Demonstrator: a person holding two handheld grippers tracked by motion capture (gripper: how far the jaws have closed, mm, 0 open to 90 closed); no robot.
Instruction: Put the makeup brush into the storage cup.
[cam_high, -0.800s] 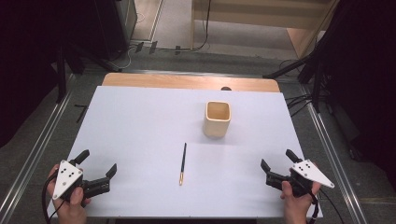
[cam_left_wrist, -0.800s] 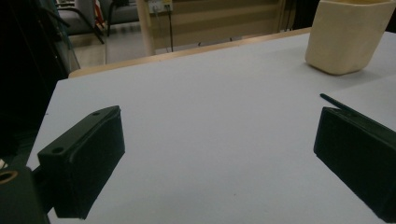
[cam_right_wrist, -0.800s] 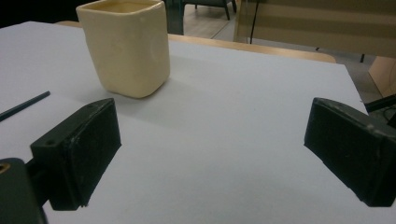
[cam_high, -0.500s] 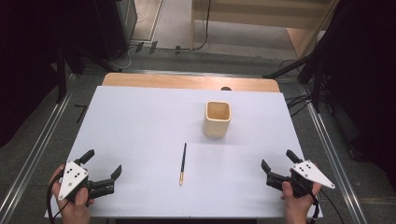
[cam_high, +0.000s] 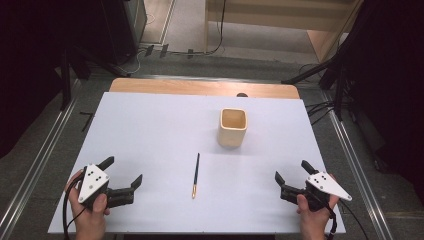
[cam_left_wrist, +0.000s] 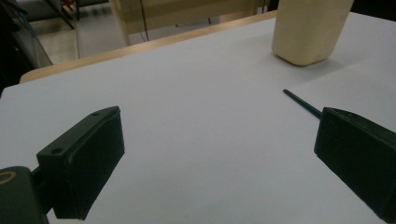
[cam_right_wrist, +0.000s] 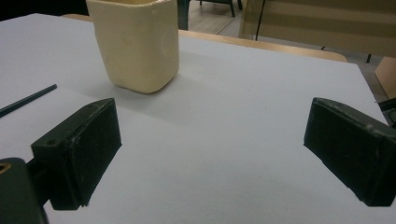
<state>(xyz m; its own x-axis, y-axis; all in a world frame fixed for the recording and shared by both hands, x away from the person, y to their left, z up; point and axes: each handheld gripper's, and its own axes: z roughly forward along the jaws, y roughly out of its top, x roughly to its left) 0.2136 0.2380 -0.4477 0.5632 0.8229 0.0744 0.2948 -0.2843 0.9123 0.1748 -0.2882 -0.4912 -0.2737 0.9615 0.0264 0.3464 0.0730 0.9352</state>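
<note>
A white sheet covers the bench (cam_high: 150, 130), leaving a strip of bare wood along its far edge. Beyond it lies a grey floor with loose cables, metal rails run down both sides, and dark equipment stands in the far corners. A cream square cup (cam_high: 233, 127) stands upright right of centre toward the far side. A thin dark pencil (cam_high: 195, 175) with a yellowish tip lies flat near the middle, closer to the person, well apart from the cup. The left claw (cam_high: 122, 174) sits at the near left corner, jaws wide apart with nothing between them. The right claw (cam_high: 292, 172) sits at the near right corner, also spread wide and empty. Compared with the earlier frames, the left claw has moved inward and turned so its jaws point more toward the pencil; the right claw, the cup and the pencil lie as before. In the left gripper view the pencil's (cam_left_wrist: 301, 102) near end is hidden behind one jaw and the cup (cam_left_wrist: 310, 30) is cut off at the top edge. In the right gripper view the pencil (cam_right_wrist: 28, 100) runs off the left edge and the cup's (cam_right_wrist: 137, 44) rim is cropped.
</note>
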